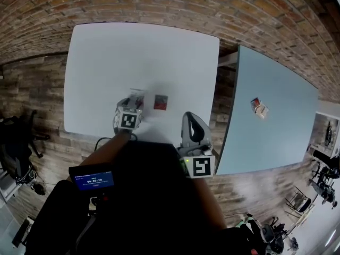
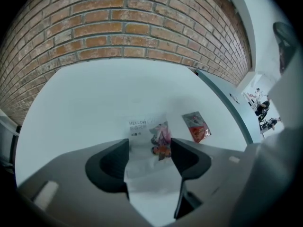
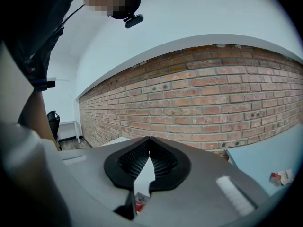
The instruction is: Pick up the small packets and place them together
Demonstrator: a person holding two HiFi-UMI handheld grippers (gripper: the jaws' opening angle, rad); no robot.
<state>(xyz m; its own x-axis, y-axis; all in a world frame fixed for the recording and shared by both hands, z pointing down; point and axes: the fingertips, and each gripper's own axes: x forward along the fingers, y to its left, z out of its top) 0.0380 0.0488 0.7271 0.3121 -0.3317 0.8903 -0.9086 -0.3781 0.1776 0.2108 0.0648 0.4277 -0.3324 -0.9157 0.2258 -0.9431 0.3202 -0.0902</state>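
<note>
On the white table (image 1: 106,62) lie two small packets. A clear white-printed packet (image 2: 144,126) sits flat between the spread fingers of my left gripper (image 2: 149,148), whose jaws stand open on either side of it; in the head view this packet (image 1: 137,95) is just ahead of the left gripper (image 1: 133,104). A red packet (image 2: 196,126) lies close to its right, also seen as the red packet (image 1: 160,102). A third red-and-white packet (image 1: 259,108) rests on the blue-grey table (image 1: 276,142). My right gripper (image 3: 149,140) is shut, empty, raised toward the brick wall.
A gap separates the white table from the blue-grey table at the right. The brick wall (image 2: 123,27) runs behind both. Dark chairs (image 1: 16,142) stand on the wood floor at the left, more furniture (image 1: 324,179) at the far right.
</note>
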